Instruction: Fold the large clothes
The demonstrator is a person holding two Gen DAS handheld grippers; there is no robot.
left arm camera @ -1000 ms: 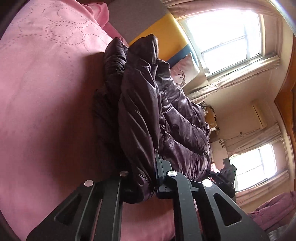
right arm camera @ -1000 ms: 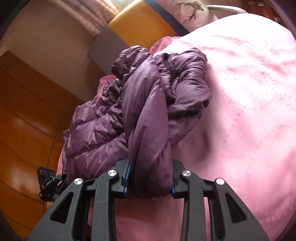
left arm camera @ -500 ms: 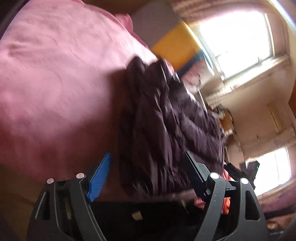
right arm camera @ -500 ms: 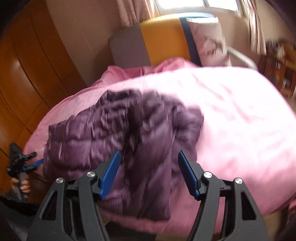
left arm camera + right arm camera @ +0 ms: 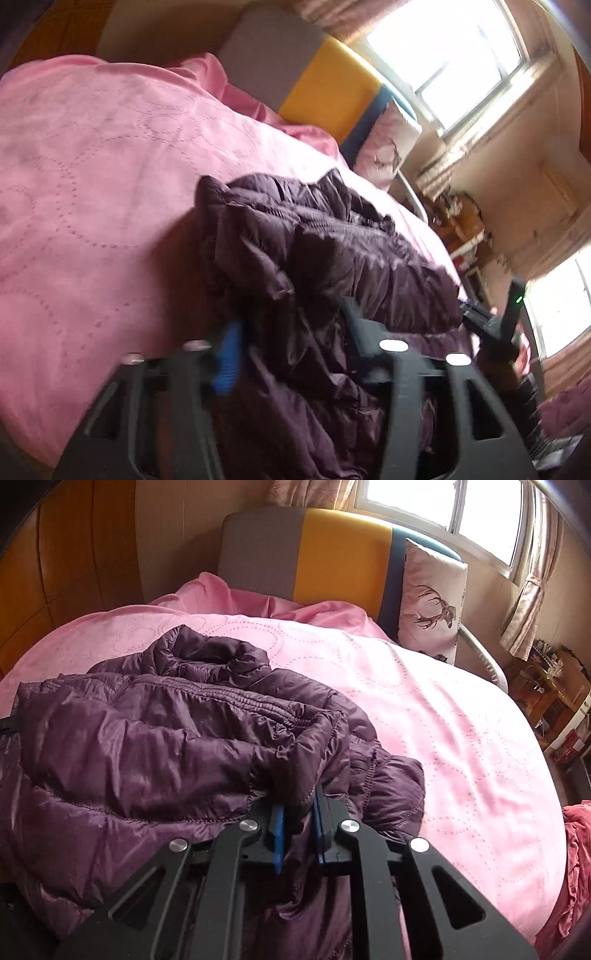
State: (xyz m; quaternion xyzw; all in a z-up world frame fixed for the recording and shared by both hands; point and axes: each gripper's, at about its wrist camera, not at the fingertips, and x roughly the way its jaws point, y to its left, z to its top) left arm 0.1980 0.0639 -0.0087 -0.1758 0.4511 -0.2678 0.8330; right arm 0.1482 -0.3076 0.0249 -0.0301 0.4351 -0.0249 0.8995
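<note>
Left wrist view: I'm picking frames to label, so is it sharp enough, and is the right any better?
Left wrist view: claw and purple jacket motion-smeared, window blown out. Right wrist view: sharp stitching on the jacket, claw crisp, only fisheye bending at the edges.

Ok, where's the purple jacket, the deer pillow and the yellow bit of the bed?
jacket (image 5: 147,738): right wrist view, on its quilted top panel.
pillow (image 5: 432,602): right wrist view, just above the deer print.
headboard (image 5: 343,557): right wrist view, on the yellow middle section.
</note>
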